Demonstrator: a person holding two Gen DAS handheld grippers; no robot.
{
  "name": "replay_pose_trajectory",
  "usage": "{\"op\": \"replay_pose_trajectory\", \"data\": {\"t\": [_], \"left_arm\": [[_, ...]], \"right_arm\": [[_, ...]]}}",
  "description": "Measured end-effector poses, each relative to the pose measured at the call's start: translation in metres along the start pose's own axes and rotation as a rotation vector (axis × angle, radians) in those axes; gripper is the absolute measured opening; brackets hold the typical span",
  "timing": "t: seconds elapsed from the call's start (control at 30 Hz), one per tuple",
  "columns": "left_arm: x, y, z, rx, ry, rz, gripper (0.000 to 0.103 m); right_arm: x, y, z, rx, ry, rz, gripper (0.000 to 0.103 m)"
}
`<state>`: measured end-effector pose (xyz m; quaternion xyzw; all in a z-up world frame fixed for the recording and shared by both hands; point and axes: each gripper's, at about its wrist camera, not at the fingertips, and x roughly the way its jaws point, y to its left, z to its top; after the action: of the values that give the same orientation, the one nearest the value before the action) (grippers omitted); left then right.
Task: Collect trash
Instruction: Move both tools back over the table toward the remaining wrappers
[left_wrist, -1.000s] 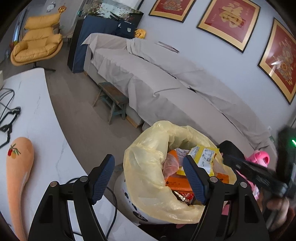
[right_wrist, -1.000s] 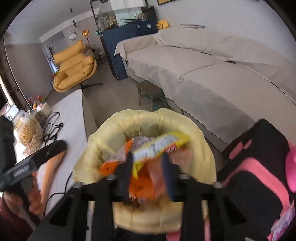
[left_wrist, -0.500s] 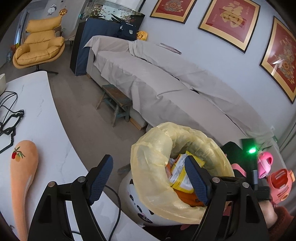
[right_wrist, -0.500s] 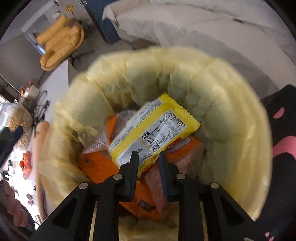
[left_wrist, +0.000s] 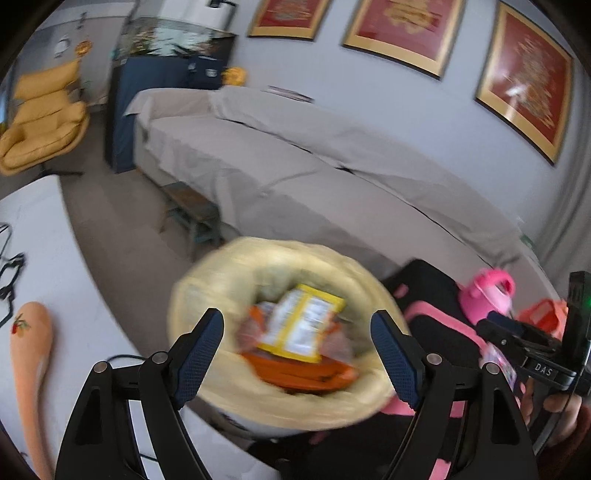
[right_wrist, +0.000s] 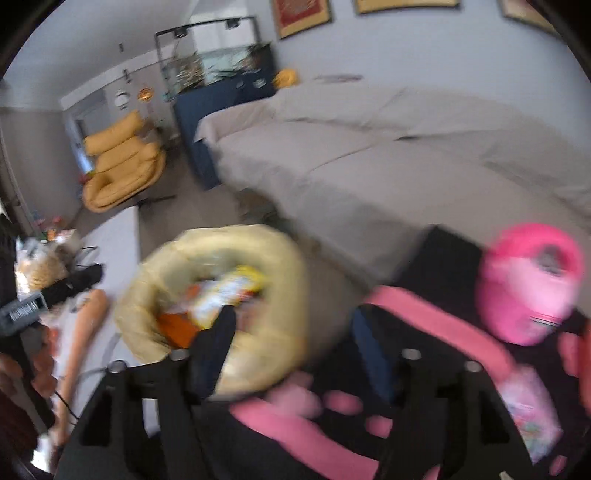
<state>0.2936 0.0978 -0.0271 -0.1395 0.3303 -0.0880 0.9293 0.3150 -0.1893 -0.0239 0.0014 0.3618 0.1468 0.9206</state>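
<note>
Both the left gripper (left_wrist: 297, 354) and right gripper (right_wrist: 295, 354) gape wide, empty. Light wrappers (left_wrist: 301, 330) heaped in the bag (left_wrist: 207, 295) may spill if bumped.

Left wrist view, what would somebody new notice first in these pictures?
Probably the bin lined with a yellow bag, dead centre beyond the open left gripper, with a yellow wrapper lying on orange packets inside. To its right, a bright pink toy sits on a black and pink cushion. Behind, a long sofa under a grey cover runs below red framed pictures.
</note>
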Motion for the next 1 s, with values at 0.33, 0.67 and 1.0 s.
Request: {"op": "replay_pose_trajectory", "data": {"t": [0.33,0.67,1.0], "left_arm": [[0.025,-0.099,-0.026,0.148,0.118,-0.109,0.082],[0.045,-0.157,-0.049,0.250,0.202,-0.130,0.082],[0.062,-0.187,-0.067,0.289,0.267,-0.160,0.082]], "right_arm": [[-0.049,-0.145,-0.063,0.082,0.036,-0.229,0.082],[-0.011,-0.224,-0.081,0.159,0.142,-0.302,0.011],[-0.030,-0.203,-0.104,0.150,0.101,-0.223,0.074]]}}
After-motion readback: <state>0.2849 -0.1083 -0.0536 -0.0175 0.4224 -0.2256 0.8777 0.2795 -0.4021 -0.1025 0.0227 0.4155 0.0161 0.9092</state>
